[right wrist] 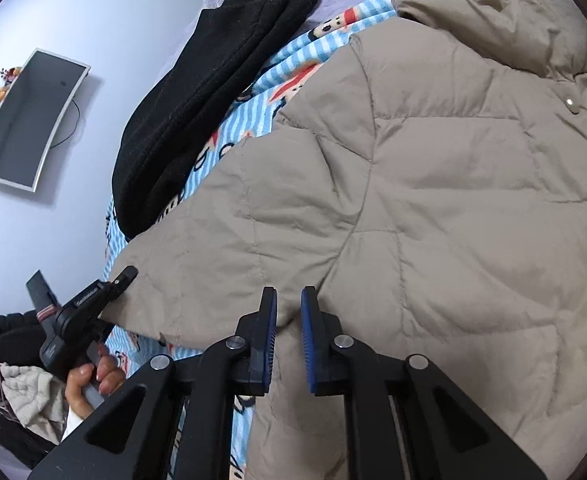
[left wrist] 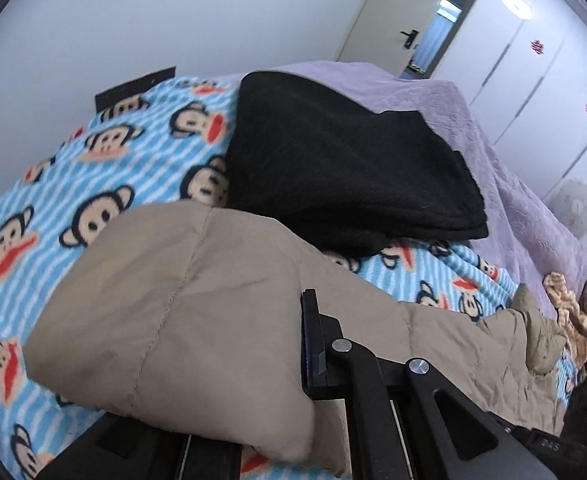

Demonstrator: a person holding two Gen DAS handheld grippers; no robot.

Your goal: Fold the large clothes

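A bed (left wrist: 525, 200) under a lilac quilted cover carries a blue striped monkey-print blanket (left wrist: 53, 184), on which a folded black garment (left wrist: 333, 160) and a beige padded jacket (right wrist: 433, 180) lie.

Both grippers, right gripper (right wrist: 288, 338) and left gripper (left wrist: 307, 344), are black with blue ribbed pads (right wrist: 308, 340) and silver round screws (right wrist: 341, 341).

Little legible text. Left wrist view: dark gripper body (left wrist: 549, 446), lower right behind the fingers, carries small pale characters, roughly "D4S", blurred, reading uncertain. Right wrist view: the left gripper (right wrist: 123, 276), off to the left of the right gripper's fingers, has a white printed line along its black arm, too small to read; red-and-white label further back on it, also unreadable
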